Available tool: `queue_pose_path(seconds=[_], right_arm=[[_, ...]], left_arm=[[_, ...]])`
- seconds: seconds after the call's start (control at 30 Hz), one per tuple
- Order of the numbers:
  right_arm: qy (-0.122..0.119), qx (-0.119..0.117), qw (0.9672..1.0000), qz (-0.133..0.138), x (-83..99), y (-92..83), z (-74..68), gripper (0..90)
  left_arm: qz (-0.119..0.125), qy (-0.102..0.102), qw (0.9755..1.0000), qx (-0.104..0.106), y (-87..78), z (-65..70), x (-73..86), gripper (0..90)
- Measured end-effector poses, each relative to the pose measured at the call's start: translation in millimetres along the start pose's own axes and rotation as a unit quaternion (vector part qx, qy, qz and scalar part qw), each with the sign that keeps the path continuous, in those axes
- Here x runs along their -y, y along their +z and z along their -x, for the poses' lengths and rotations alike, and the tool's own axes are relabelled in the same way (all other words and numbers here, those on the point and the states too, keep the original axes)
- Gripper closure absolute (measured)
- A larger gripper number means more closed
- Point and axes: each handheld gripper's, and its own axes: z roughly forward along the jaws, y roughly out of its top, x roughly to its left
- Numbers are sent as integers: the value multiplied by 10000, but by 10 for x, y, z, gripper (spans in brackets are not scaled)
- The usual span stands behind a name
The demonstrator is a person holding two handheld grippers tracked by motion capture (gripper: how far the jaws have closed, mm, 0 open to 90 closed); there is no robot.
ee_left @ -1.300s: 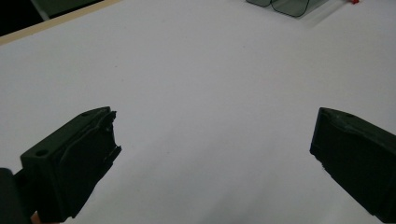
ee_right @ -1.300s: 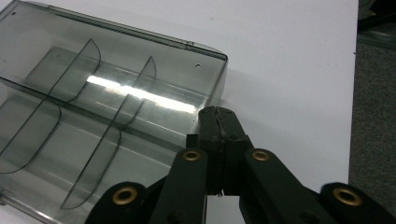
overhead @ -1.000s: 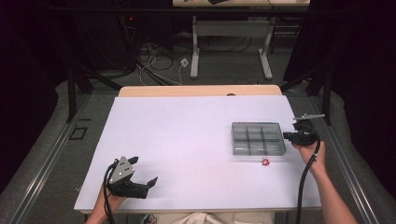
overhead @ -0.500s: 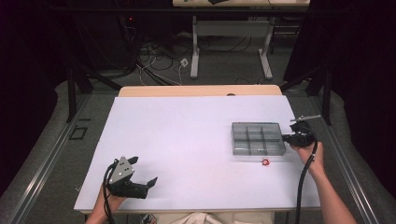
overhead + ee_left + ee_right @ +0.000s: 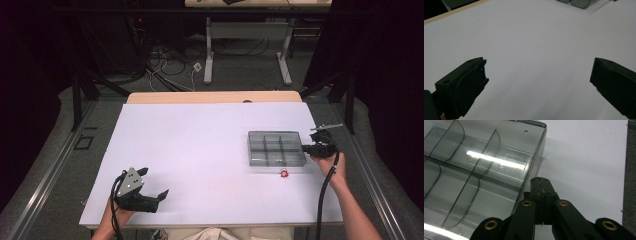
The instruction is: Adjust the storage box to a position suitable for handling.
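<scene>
Your right tool (image 5: 306, 148) sits at the right end of the clear divided tray (image 5: 276, 148), jaws pressed together with nothing between them, tips just beside the tray wall (image 5: 534, 167). Tray lies on the white desk (image 5: 200, 150), right of centre. Small red item (image 5: 284, 173) near its front edge. Your left tool (image 5: 156, 192) rests at the near left, jaws wide apart.

Lab, white table (image 5: 200, 150); floor cables (image 5: 170, 65); black curtains (image 5: 385, 75)
</scene>
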Motion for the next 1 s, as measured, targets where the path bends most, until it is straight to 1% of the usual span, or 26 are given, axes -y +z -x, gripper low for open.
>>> queue_pose_path(seconds=[0.2, 0.23, 0.3, 0.43, 0.67, 0.73, 0.77, 0.8, 0.9, 1.0], right_arm=[[28, -49, 10000, -6, 1, 1, -3, 900], [41, -31, 10000, -4, 1, 2, -10, 900], [51, -70, 10000, -46, -1, 9, -32, 900], [-43, -102, 9999, -44, -9, 24, -80, 900], [-62, -108, 9999, -30, -15, 37, -129, 900], [-115, -123, 9999, -14, -15, 42, -135, 900], [-78, -135, 9999, -10, -17, 42, -148, 900], [-141, -131, 9998, 1, -19, 49, -154, 900], [-122, -129, 9998, 13, -21, 55, -178, 900], [-165, -138, 9998, 38, -28, 68, -212, 900]], left_arm=[[5, -4, 10000, 2, 3, -2, -1, 0], [4, -7, 10000, 8, 2, -3, 0, 0], [13, 3, 10000, -4, 3, -6, 1, 0], [8, -13, 10000, 10, 1, -9, 2, 0], [4, -4, 10000, 14, 2, -7, 1, 0], [2, -5, 10000, 12, 2, -7, 0, 0], [2, -4, 10000, 11, 2, -7, 0, 0], [2, -2, 10000, 9, 2, -7, 0, 0], [5, -2, 10000, 7, 1, -8, 1, 0], [5, 1, 10000, 6, 2, -8, 1, 0]])
